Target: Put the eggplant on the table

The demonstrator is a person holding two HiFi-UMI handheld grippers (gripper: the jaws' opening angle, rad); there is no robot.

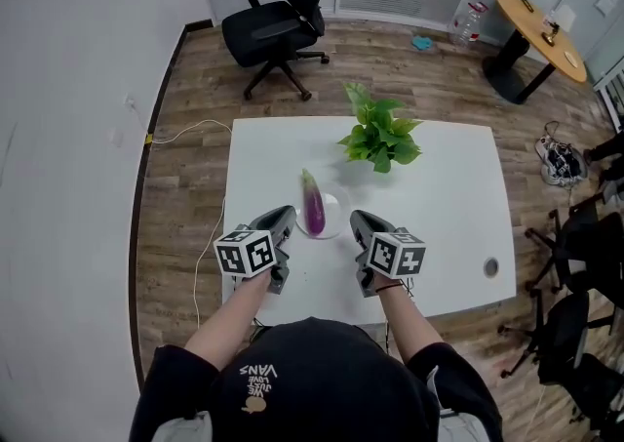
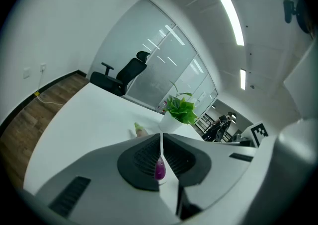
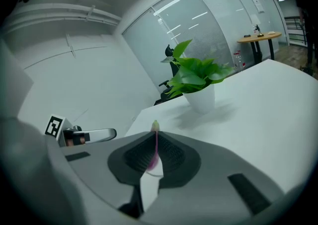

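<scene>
Eggplant (image 1: 313, 204) lying lengthwise on a small white plate (image 1: 336, 208) near the middle of the white bench (image 1: 458, 196), green stem end toward the far side, purple body toward the near edge. Left gripper (image 1: 284, 214) just left of the plate, right gripper (image 1: 358, 220) just right of it, both over the near part of the bench with tips angled inward, neither touching the eggplant. Left fingers (image 2: 141, 162) pressed together with nothing between them, only a thin seam and a sliver of purple beyond. Right fingers (image 3: 171, 157) likewise closed and empty, the eggplant in line past their tips. Leafy potted plant (image 1: 380, 138) on the bench behind the plate. Black office chair (image 1: 278, 25) on the wooden floor (image 1: 195, 89) beyond the far edge.
</scene>
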